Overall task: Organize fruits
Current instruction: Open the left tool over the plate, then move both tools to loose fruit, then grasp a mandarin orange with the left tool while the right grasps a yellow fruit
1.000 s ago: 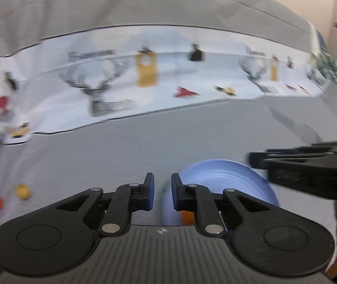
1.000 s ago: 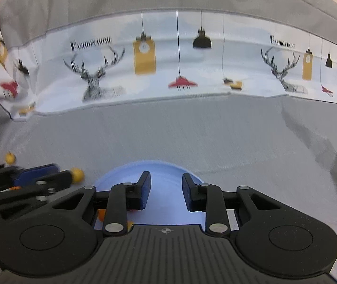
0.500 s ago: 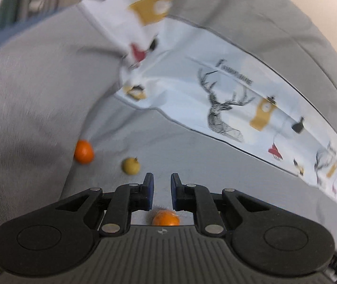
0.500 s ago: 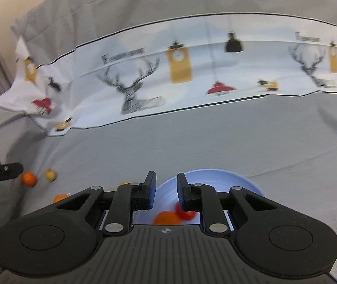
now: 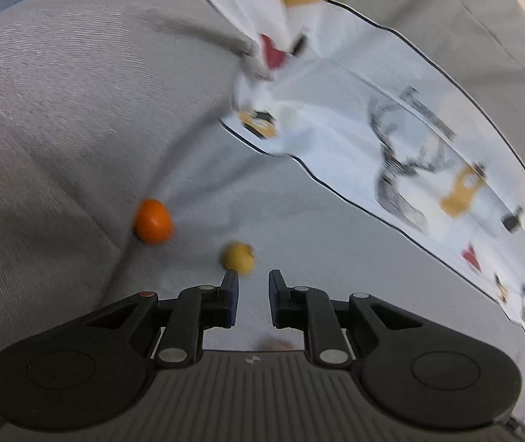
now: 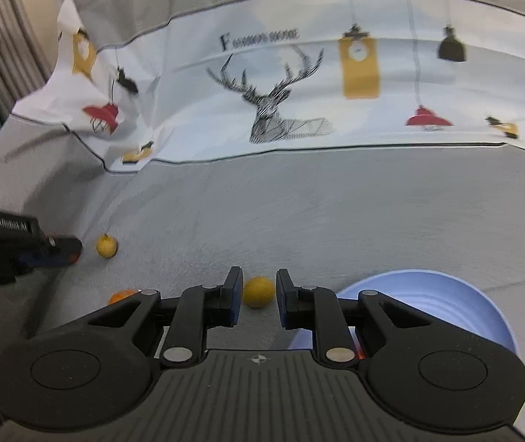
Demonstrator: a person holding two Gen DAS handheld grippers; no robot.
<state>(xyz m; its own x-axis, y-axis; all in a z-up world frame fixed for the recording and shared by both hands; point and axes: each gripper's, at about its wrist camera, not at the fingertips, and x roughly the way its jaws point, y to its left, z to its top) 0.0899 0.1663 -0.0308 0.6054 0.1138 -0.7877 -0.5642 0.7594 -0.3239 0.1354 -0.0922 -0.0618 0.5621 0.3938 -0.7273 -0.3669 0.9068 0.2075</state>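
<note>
Both tools point down at a grey fabric surface point(image 6: 336, 213) with a deer-print cloth point(image 6: 299, 92) along its far edge. The left tool point(image 5: 253, 283) is narrow, its jaws opening with nothing between them, and a small yellow fruit point(image 5: 238, 256) lies just beyond its tips. An orange fruit point(image 5: 152, 226) sits in a fold towards the left edge. The right tool point(image 6: 259, 274) is nearly closed and empty, with another yellow fruit point(image 6: 258, 291) on the fabric just past its tips. A blue bowl point(image 6: 446, 294) sits near the front right.
</note>
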